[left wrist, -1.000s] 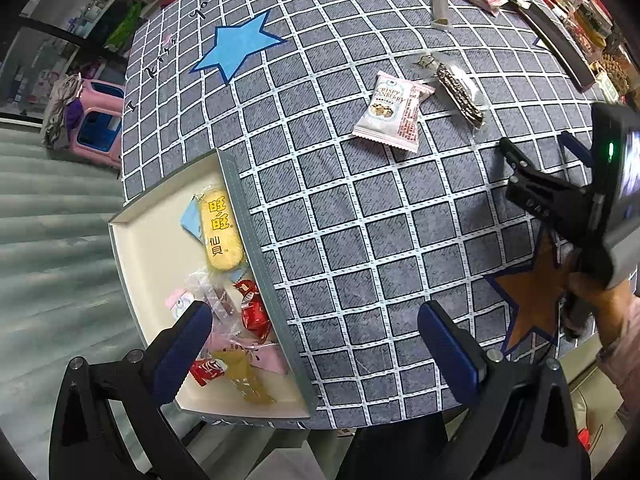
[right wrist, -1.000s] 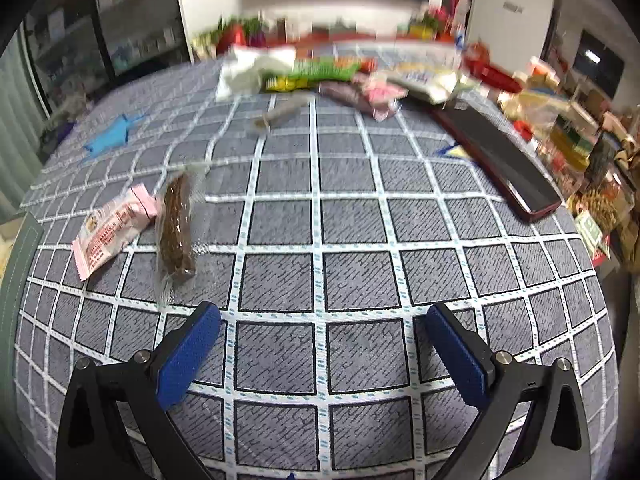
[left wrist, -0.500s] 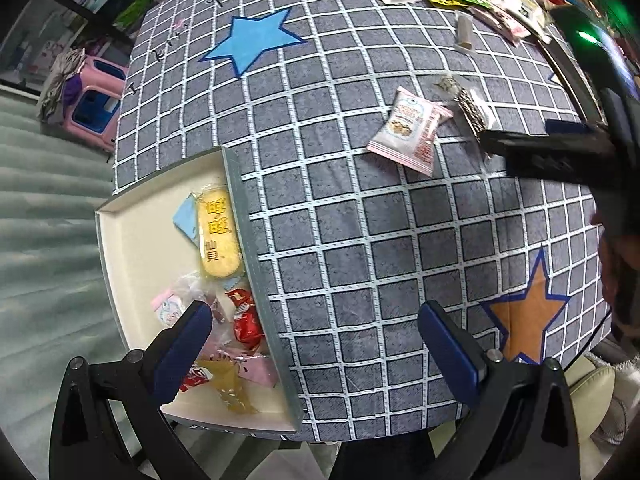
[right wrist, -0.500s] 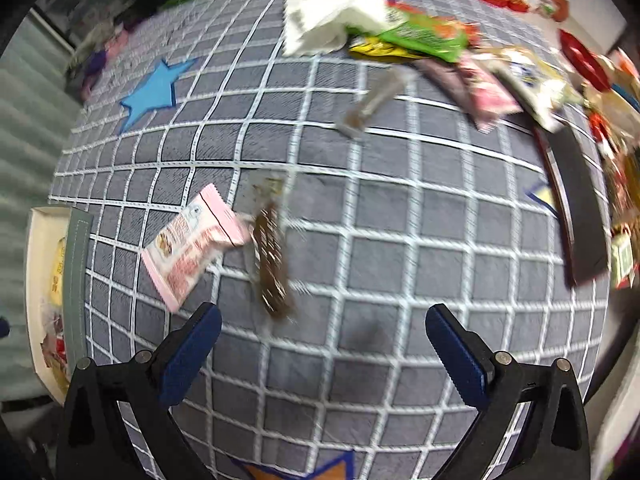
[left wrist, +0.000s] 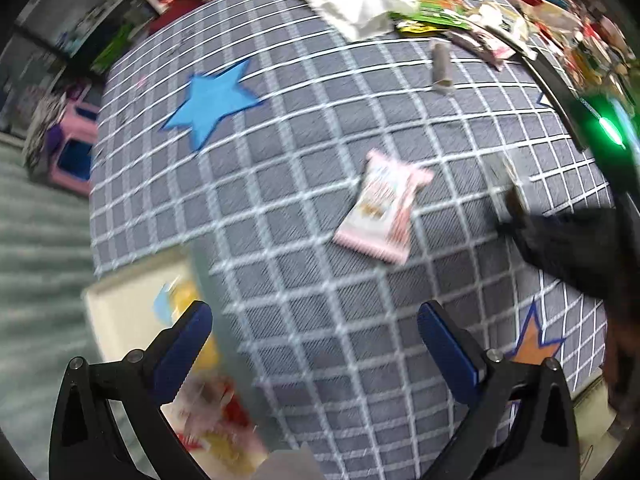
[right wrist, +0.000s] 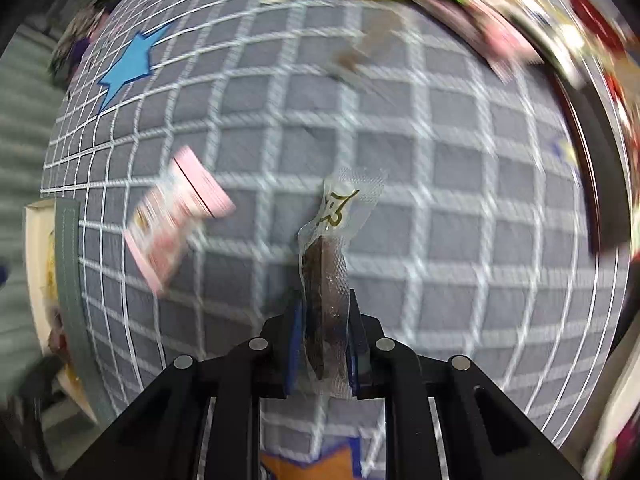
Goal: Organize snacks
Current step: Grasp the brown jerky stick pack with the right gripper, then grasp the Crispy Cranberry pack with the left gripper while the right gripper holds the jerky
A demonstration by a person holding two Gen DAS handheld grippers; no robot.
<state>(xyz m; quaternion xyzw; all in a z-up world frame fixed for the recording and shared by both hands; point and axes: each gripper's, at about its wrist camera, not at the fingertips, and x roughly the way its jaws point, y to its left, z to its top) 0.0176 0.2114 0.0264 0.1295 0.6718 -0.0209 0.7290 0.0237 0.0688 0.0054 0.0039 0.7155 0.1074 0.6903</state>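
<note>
A moment ago both tools were wide open above the grey checked tabletop (left wrist: pixel 304 184). Now the right tool (right wrist: pixel 324 340) has closed on the clear-wrapped brown snack bar (right wrist: pixel 326 280), which stands out straight ahead between its blue pads. The left tool (left wrist: pixel 316 344) remains spread wide and holds nothing. So one snack is picked up, and I judge it must go next to the cream tray with grey rim (right wrist: pixel 66 248), far to the left of the right tool, where other snacks already lie. The pink and white snack packet (right wrist: pixel 176 224) lies on the cloth, left of the held bar. The wrapper shows a gold mark, which I cannot read. The packet's print is too blurred.
</note>
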